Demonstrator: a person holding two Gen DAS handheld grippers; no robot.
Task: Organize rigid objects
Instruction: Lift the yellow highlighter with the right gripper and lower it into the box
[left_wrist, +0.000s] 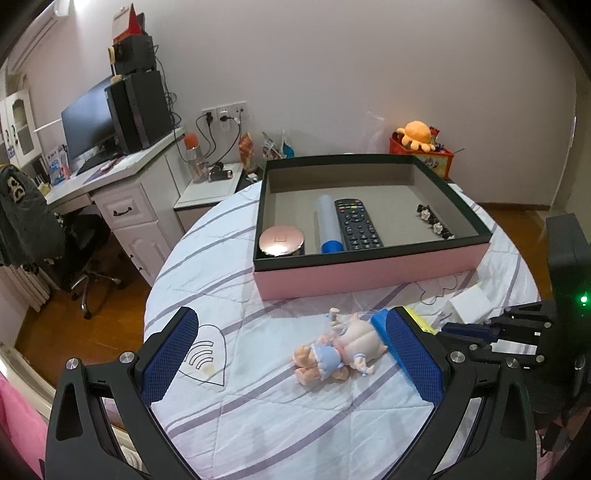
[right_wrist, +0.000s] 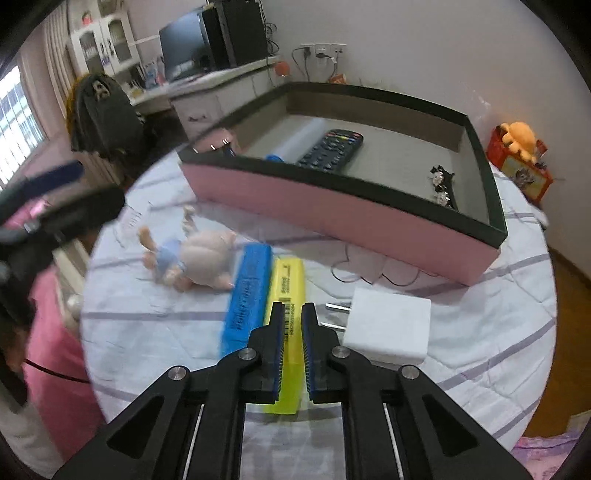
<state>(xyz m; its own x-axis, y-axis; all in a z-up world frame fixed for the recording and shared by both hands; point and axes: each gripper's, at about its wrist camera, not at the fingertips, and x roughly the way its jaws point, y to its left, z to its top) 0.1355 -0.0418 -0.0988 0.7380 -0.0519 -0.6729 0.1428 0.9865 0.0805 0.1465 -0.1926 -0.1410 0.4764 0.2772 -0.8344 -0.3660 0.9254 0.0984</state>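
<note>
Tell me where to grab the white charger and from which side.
Grip the white charger across its two flat side faces, coming from above. It lies flat on the table, prongs pointing left toward the yellow block, so keep the fingers on the blocky body, clear of the prongs. Its right side looks free.

Yellow box (right_wrist: 286, 295) flat beside blue box (right_wrist: 245, 295) (touching), pinched.

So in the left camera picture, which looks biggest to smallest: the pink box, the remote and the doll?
1. pink box, far the largest.
2 and 3. remote and doll look about alike; the doll lies nearer the camera, so I won't rank those two.
</note>
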